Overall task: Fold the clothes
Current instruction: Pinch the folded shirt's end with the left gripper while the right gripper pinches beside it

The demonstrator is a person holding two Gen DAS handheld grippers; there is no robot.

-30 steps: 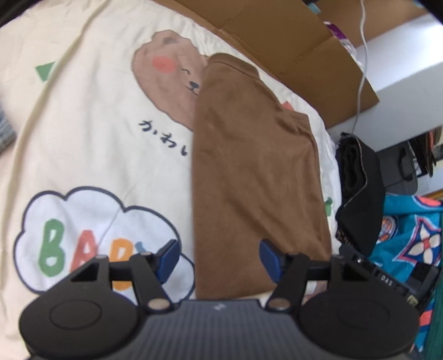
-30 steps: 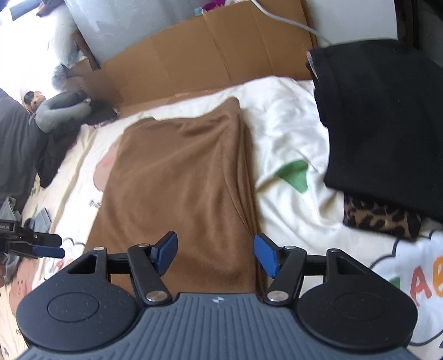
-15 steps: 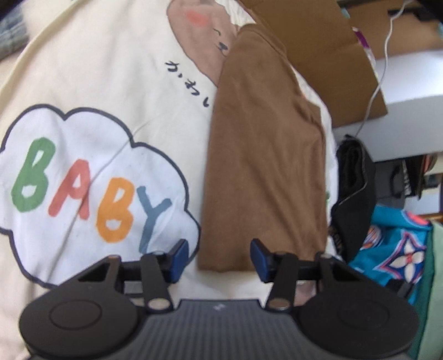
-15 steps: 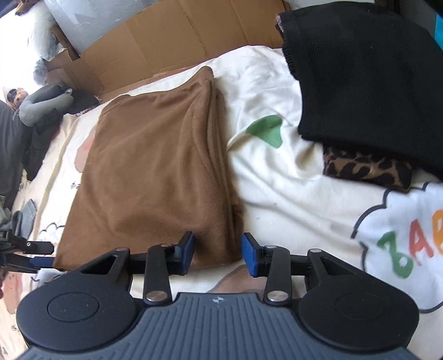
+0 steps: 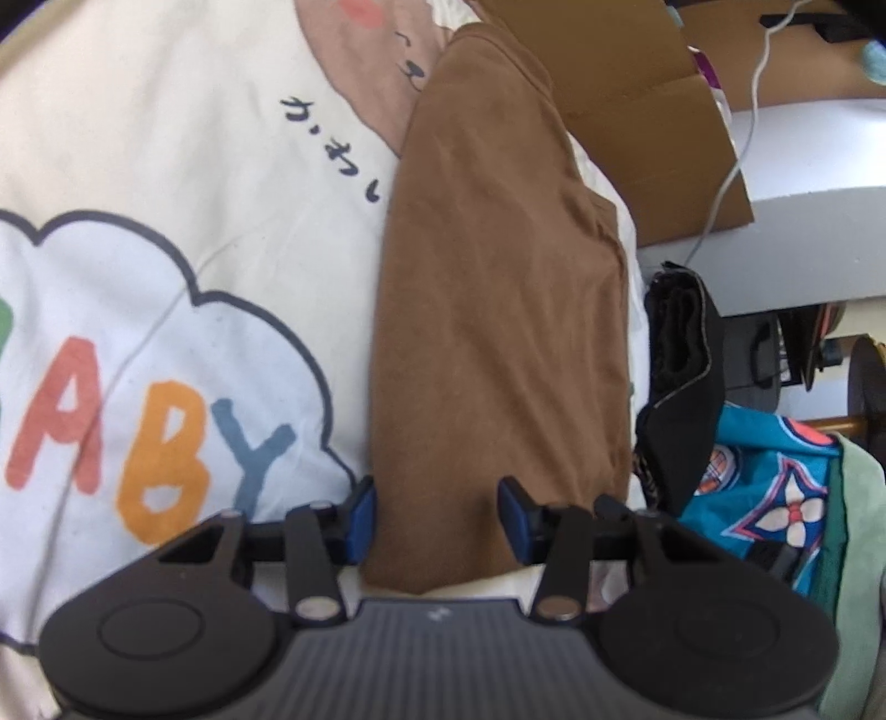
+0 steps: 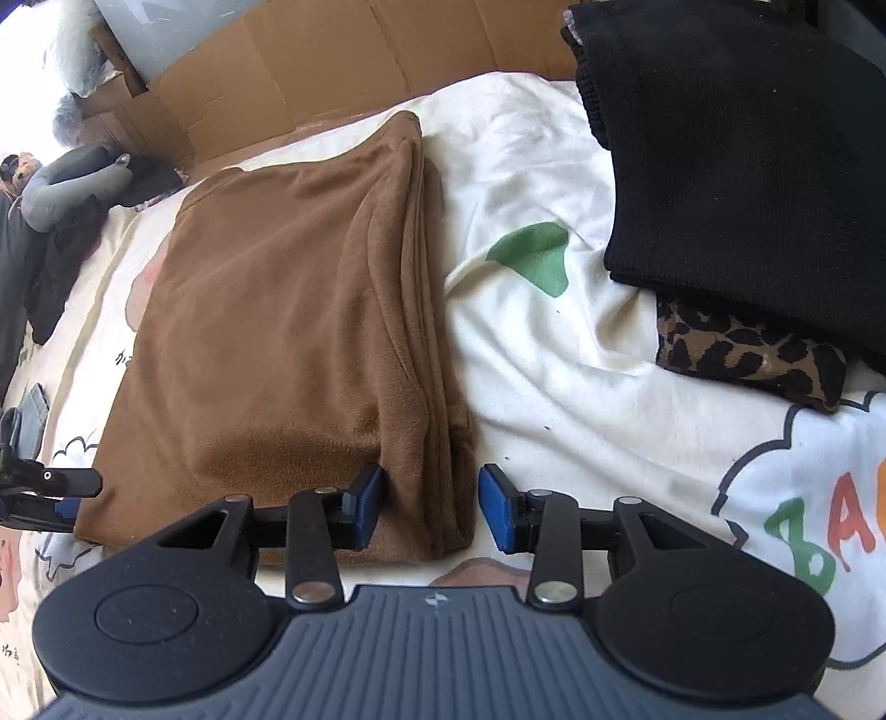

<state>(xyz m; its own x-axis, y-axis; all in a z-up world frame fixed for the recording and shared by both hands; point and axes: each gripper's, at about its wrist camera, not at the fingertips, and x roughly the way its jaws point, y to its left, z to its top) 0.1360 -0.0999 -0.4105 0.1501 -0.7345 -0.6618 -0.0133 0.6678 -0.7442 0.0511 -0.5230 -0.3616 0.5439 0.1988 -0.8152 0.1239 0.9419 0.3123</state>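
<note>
cream bed cover (image 6: 554, 343) printed with a cloud, coloured letters and a bear. flattened brown cardboard (image 6: 332, 50) along the far edge. pale wall (image 5: 814, 238) with a white cable (image 5: 736, 149). bright daylight.

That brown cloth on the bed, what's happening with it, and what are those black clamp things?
A person is folding clothes with a hand-held gripper in each hand. The brown garment lies already folded into a long strip on the printed bedsheet. The left gripper is at one near corner, its jaws closing; the right gripper is at the other, its jaws opening. Neither pinches the cloth yet. A black garment lies on a leopard-print one alongside.
</note>
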